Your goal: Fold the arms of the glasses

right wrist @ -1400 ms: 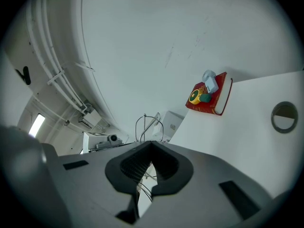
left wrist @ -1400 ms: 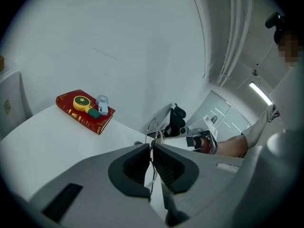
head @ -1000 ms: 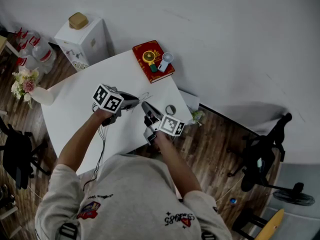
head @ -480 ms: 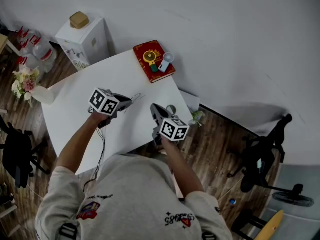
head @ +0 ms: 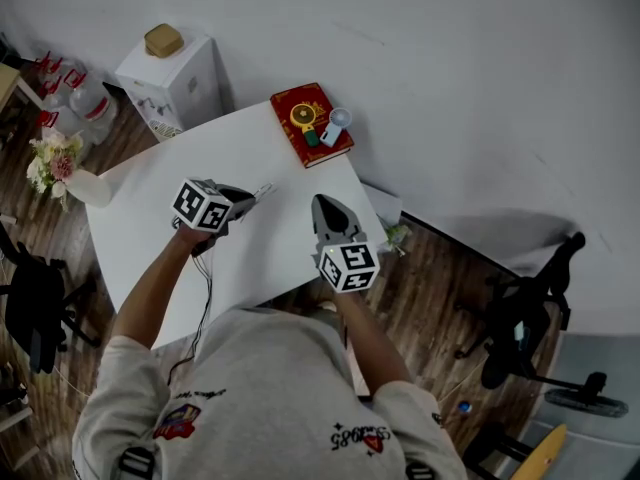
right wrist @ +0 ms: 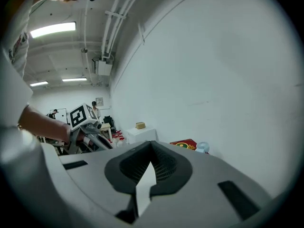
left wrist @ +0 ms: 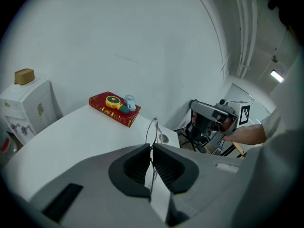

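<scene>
The glasses (left wrist: pixel 155 119) are a thin wire frame, pinched edge-on in my left gripper (left wrist: pixel 151 148), which is shut on them. In the head view the left gripper (head: pixel 252 196) holds the glasses (head: pixel 266 189) just above the white table (head: pixel 150 228), left of centre. My right gripper (head: pixel 320 201) hovers apart from them over the table's right edge, its marker cube turned up. In the right gripper view its jaws (right wrist: pixel 151 147) are shut with nothing between them. How the arms of the glasses lie cannot be made out.
A red book (head: pixel 310 123) with a yellow-green gadget and a small white fan (head: pixel 333 122) on it lies at the table's far corner. A white cabinet (head: pixel 170 78) and flowers (head: pixel 55 163) stand off to the left. A small round thing (left wrist: pixel 163 138) sits near the table's right edge.
My right gripper has drawn away from the glasses, risen and rolled so its cube faces up. My left gripper has shifted left, still holding the glasses.
</scene>
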The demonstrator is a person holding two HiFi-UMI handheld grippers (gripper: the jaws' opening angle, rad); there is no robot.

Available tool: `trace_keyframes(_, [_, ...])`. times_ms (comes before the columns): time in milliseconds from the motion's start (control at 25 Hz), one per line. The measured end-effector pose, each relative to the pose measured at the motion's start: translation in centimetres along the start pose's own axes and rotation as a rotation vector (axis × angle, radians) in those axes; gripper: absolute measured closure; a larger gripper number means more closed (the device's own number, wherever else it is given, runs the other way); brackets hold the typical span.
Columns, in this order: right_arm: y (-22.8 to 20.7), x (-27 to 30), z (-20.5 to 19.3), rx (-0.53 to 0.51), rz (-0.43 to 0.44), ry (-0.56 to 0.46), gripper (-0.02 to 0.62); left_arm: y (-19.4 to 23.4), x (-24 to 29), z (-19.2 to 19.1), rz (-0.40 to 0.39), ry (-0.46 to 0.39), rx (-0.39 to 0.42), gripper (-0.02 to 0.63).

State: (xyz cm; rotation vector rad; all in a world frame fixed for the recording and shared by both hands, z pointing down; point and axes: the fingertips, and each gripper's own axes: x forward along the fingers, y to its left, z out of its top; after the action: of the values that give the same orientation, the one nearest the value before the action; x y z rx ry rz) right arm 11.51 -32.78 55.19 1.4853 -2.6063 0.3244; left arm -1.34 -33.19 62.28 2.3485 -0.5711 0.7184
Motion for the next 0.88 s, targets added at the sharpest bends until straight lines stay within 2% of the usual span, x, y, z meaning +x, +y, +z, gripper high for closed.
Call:
trace_keyframes(240, [0.5,-0.6,1.7,-0.050,0.002,-0.033,0.600,0.1,-0.5,0.3,0.033,-0.026,0.021,0.586])
trace_keyframes(880, [0.6,-0.7,0.3,-0.025,-0.002,0.001,0.600,-0.2,-0.4,0.0,0.026,-0.037,-0.005,0.586])
